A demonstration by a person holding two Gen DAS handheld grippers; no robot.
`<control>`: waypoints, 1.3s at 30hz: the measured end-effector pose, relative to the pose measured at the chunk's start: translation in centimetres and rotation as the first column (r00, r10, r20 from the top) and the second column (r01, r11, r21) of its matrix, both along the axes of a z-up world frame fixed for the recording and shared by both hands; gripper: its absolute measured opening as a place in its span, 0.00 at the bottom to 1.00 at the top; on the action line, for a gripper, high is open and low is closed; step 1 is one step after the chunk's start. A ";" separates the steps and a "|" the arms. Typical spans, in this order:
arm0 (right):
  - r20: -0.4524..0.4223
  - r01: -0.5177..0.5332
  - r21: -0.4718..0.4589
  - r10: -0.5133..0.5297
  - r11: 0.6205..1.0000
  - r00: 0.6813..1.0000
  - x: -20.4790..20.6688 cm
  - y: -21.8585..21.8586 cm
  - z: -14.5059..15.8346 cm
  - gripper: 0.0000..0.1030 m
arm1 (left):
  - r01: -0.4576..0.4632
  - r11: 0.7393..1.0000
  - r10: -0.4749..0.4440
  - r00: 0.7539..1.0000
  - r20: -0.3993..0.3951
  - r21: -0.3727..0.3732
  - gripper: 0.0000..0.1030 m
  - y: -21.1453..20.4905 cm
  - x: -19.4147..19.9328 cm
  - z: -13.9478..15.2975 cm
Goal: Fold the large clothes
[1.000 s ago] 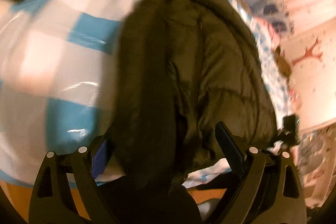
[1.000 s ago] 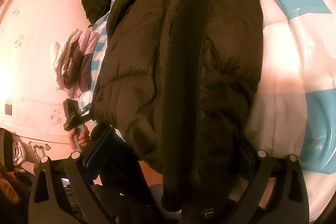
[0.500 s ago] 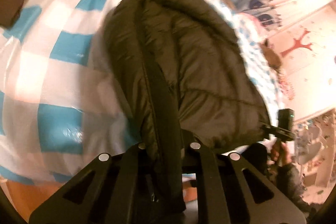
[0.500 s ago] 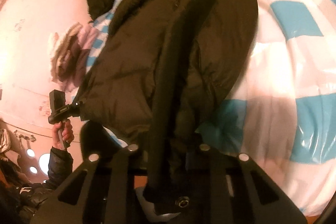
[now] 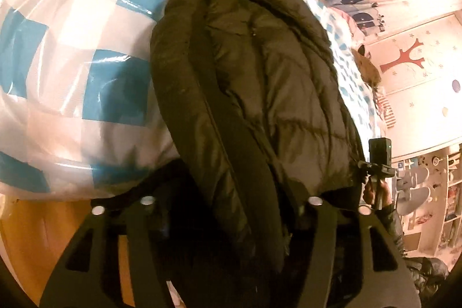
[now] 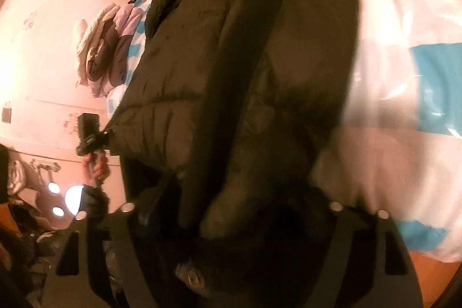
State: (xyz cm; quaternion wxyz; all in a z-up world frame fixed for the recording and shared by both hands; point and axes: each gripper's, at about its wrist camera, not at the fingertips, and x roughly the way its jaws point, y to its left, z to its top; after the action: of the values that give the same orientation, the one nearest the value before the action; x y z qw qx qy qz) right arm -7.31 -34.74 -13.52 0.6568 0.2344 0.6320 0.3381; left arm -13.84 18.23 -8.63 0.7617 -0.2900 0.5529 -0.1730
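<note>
A dark puffer jacket [image 5: 260, 71] lies lengthwise on a bed with a blue and white checked cover [image 5: 86, 48]. Its lower hem hangs over the bed's near edge. The left gripper [image 5: 231, 186] sits at that hem, its jaws opening, with a thick fold of the jacket between the fingers [image 5: 156, 181]; the pads are hidden. In the right wrist view the jacket [image 6: 245, 48] fills the middle. The right gripper [image 6: 231, 192] is also at the hem, jaws opening wide with a fold of fabric loose between them. The view is blurred.
A hand holds a black device [image 5: 379, 155] at the jacket's right corner; the right wrist view shows a similar device [image 6: 89, 132] at the left corner. More clothes [image 6: 106, 48] are piled beside the bed. Orange floor [image 5: 34, 235] shows below the bed edge.
A second ago both grippers were open around the hem. Half a second ago both were shut on it. Now both have spread apart again and the hem sits loosely between the fingers.
</note>
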 end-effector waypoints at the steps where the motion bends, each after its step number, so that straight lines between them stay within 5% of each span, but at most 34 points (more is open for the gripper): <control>1: -0.010 -0.019 -0.017 0.019 1.000 1.000 0.2 0.6 -0.3 0.82 | -0.002 1.000 0.002 1.000 -0.007 0.012 0.61 -0.2 0.3 -0.1; 7: -0.056 -0.042 0.051 0.045 0.998 0.997 0.7 1.6 -0.8 0.83 | 0.009 1.000 -0.009 1.000 -0.017 0.012 0.73 0.8 0.3 -0.6; 9: -0.017 -0.043 0.044 0.044 0.998 0.999 0.4 1.8 -0.3 0.65 | 0.010 1.000 -0.010 1.000 -0.022 0.010 0.73 0.4 0.8 -1.0; 10: -0.002 -0.036 0.035 0.036 0.999 0.999 0.2 1.8 -0.1 0.43 | 0.008 1.000 -0.008 1.000 -0.015 0.009 0.73 0.2 0.9 -1.0; 11: 0.028 -0.015 0.032 0.014 0.999 1.000 0.0 1.6 0.4 0.29 | 0.006 1.000 -0.006 1.000 0.002 -0.008 0.69 0.0 1.1 -0.9; 12: 0.053 -0.002 0.039 -0.001 0.999 0.999 -0.3 1.5 1.0 0.27 | 0.011 1.000 -0.011 1.000 0.006 -0.025 0.36 -0.3 1.2 -1.0; 14: 0.106 0.037 0.067 -0.044 0.997 0.993 -1.0 1.3 2.5 0.21 | 0.011 1.000 -0.011 1.000 0.025 -0.029 0.17 -1.0 1.4 -0.5; 16: 0.152 0.066 0.094 -0.080 0.993 0.985 -1.4 1.1 4.3 0.19 | 0.021 1.000 -0.020 0.998 0.063 -0.022 0.08 -1.6 1.1 0.9; 25: 0.251 0.094 0.214 -0.147 0.972 0.957 -4.5 -0.7 10.6 0.18 | 0.035 0.992 -0.008 0.977 0.213 -0.121 0.06 -1.5 -3.3 7.5; 29: 0.242 0.112 0.261 -0.177 0.959 0.954 -7.9 -2.1 10.5 0.18 | 0.038 0.986 -0.001 0.975 0.223 -0.164 0.06 -0.8 -6.6 7.8; 34: 0.156 0.168 0.315 -0.225 0.934 0.962 -11.8 -3.5 6.7 0.18 | 0.046 0.978 -0.007 0.982 0.189 -0.205 0.06 -0.1 -10.0 5.0; 39: 0.147 0.182 0.484 -0.284 0.856 0.947 -13.1 -4.7 5.6 0.18 | 0.024 0.953 0.041 0.977 0.207 -0.302 0.06 0.5 -11.3 3.8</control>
State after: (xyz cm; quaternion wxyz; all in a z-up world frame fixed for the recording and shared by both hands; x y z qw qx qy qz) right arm -20.39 -39.42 -7.95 0.6817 0.4221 0.4253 0.4198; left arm -25.17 18.70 -4.87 0.7632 -0.3858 0.4347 -0.2824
